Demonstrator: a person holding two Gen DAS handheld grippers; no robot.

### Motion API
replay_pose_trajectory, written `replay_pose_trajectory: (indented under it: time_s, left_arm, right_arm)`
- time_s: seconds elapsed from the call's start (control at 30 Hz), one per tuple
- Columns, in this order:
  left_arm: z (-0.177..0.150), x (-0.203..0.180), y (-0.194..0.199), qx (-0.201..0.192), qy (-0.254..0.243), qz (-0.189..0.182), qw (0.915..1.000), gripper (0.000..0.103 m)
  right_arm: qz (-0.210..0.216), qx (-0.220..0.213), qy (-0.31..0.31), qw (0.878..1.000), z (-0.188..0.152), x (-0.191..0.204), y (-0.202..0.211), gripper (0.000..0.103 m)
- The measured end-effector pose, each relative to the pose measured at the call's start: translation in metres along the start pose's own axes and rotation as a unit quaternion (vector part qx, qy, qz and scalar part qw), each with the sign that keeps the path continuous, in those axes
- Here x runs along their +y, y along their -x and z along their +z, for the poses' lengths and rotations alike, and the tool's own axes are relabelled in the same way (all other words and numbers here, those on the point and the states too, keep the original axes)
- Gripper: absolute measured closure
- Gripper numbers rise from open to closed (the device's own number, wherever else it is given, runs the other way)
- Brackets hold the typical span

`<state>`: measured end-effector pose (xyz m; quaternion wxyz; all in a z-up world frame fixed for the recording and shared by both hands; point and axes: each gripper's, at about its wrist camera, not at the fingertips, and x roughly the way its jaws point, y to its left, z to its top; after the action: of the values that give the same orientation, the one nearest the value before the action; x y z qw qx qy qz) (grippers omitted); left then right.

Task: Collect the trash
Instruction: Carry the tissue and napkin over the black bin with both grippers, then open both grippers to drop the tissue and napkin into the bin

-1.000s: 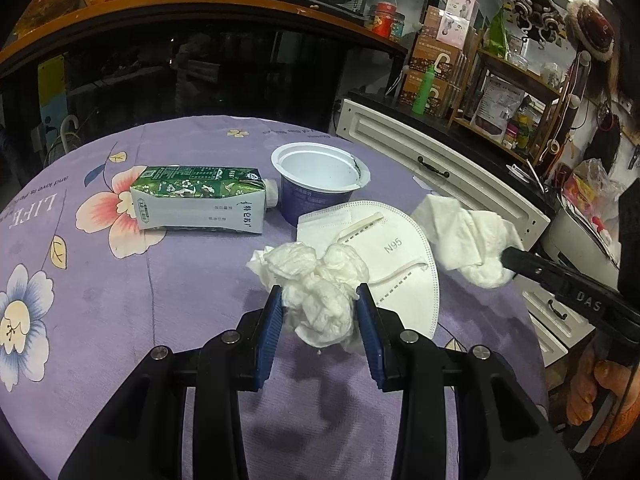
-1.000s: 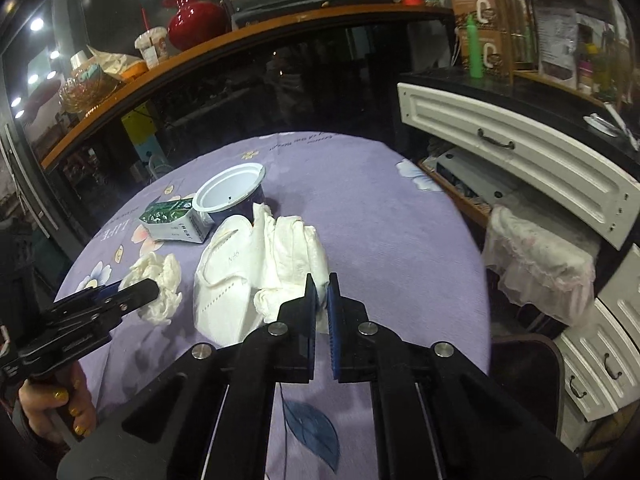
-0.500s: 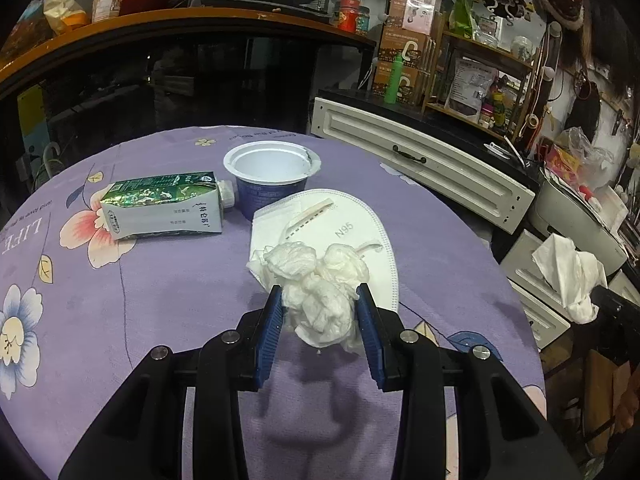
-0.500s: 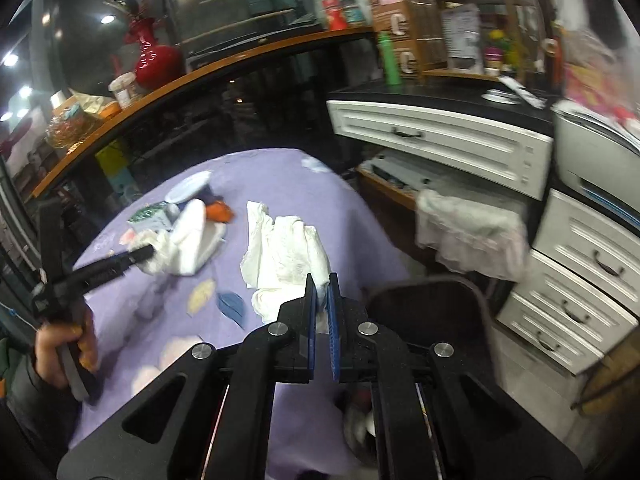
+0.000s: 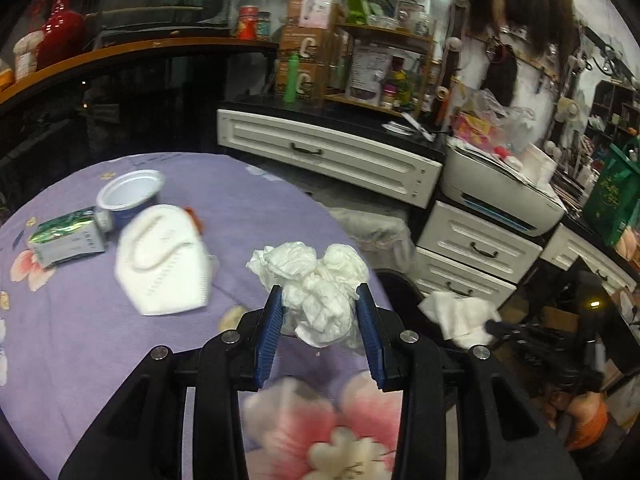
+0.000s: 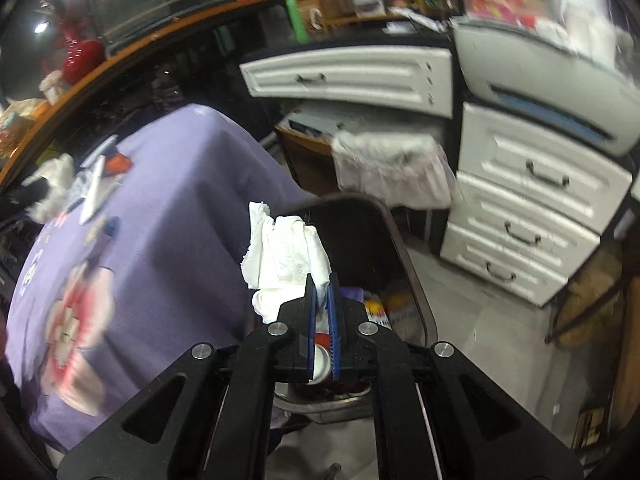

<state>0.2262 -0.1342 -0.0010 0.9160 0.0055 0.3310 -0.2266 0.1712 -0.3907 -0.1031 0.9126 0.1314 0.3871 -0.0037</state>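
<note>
My left gripper (image 5: 319,294) is shut on a crumpled white tissue ball (image 5: 316,284) and holds it above the right edge of the purple floral table (image 5: 80,340). My right gripper (image 6: 321,280) is shut on a folded white tissue (image 6: 284,252) and holds it over the open dark trash bin (image 6: 372,248) beside the table; it also shows in the left wrist view (image 5: 460,314). A white N95 mask (image 5: 164,260), a green carton (image 5: 66,236) and a blue cup (image 5: 130,196) lie on the table.
White drawers (image 6: 528,200) and a printer (image 5: 500,188) stand right of the bin. A dark counter with shelves runs behind the table. The bin holds other rubbish (image 6: 384,308). A white plastic bag (image 6: 392,168) hangs behind the bin.
Both grippers have swung right, away from the table's middle. The right gripper carried its tissue off the table to above the bin. The left gripper lifted the tissue ball toward the table's right edge.
</note>
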Motion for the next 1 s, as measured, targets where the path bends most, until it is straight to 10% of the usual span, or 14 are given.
replay_pose_trajectory:
  time_s: [0.43,0.67,1.0]
  left_arm:
    - [-0.01,-0.083,-0.038,0.042,-0.04,-0.066,0.9961,0.066]
    - [-0.025,-0.105,-0.058,0.074,-0.055,-0.074,0.993,0.066]
    - [-0.053,-0.141,-0.097,0.122,-0.087,-0.072,0.9861,0.066]
  right_arm:
    - [-0.015,0.038,-0.056,0.998,-0.029,-0.031,-0.053,0.096]
    - [-0.034,0.023,-0.073,0.996,-0.038,-0.04,-0.042,0.039]
    - [-0.063,-0.019,-0.081,0.995,-0.051,-0.053,0.015,0.034]
